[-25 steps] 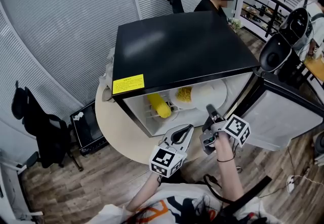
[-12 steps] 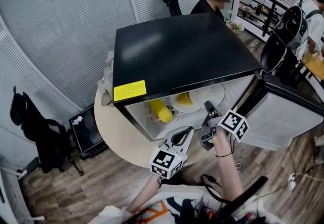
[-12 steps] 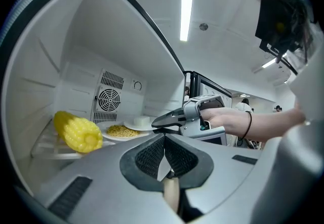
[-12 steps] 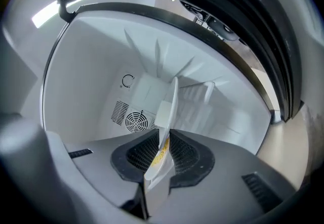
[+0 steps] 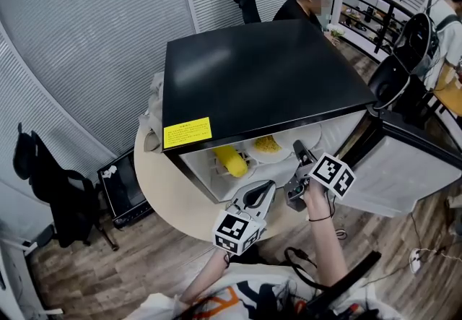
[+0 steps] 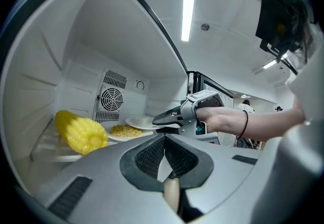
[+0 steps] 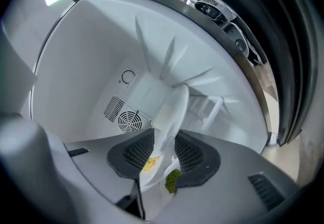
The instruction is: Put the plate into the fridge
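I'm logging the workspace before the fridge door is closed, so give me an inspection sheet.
Surface: round table carrying the fridge, door open.
Job's things: plate inside the fridge, between the right gripper's jaws.
Clutter: corn and a dish of yellow food on the shelf.
Grippers: right gripper at the fridge opening, jaws opening around the plate; left gripper shut, empty, outside.
Cables: cable on the floor at right.
Surroundings: seated person behind the fridge; chair at left.
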`<action>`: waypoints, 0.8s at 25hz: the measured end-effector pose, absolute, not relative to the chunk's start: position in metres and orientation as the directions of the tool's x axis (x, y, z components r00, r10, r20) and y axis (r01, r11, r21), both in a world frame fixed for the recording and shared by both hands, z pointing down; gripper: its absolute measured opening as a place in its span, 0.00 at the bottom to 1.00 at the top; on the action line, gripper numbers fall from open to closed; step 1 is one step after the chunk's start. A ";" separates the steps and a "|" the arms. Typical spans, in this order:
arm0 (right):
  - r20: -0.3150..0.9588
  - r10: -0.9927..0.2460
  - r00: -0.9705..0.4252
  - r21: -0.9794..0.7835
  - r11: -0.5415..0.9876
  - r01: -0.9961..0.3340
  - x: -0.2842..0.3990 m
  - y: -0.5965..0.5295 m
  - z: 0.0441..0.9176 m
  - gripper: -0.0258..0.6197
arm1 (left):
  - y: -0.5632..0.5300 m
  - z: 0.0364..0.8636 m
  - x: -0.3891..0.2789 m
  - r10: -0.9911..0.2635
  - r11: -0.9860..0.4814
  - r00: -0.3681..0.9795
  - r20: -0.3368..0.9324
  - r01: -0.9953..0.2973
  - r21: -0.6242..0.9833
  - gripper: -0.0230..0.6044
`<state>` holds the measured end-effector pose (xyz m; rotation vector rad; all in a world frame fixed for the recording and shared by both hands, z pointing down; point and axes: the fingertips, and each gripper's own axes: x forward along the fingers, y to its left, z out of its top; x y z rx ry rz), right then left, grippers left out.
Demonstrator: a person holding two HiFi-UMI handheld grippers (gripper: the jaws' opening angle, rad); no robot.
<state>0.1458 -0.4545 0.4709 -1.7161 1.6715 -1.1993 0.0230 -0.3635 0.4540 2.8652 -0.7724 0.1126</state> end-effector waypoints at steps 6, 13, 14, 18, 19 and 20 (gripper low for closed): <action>0.292 -0.955 -0.055 -0.759 -0.196 -0.621 0.149 -0.451 0.463 0.46 | -0.367 0.454 0.026 -0.488 -0.853 0.865 0.116 -0.501 0.149 0.06; 0.297 -0.953 -0.051 -0.769 -0.208 -0.605 0.148 -0.442 0.465 0.48 | -0.370 0.454 0.024 -0.498 -0.847 0.859 0.115 -0.511 0.150 0.06; 0.296 -0.953 -0.056 -0.771 -0.204 -0.604 0.147 -0.440 0.465 0.48 | -0.371 0.454 0.024 -0.500 -0.845 0.858 0.116 -0.513 0.150 0.06; 0.284 -0.956 -0.076 -0.775 -0.182 -0.605 0.146 -0.434 0.464 0.48 | -0.370 0.454 0.024 -0.506 -0.842 0.855 0.115 -0.518 0.151 0.05; 0.279 -0.957 -0.081 -0.774 -0.174 -0.609 0.145 -0.431 0.463 0.48 | -0.369 0.454 0.024 -0.507 -0.841 0.854 0.116 -0.520 0.151 0.05; 0.275 -0.958 -0.086 -0.772 -0.166 -0.613 0.145 -0.429 0.461 0.48 | -0.369 0.454 0.024 -0.509 -0.840 0.853 0.116 -0.521 0.151 0.05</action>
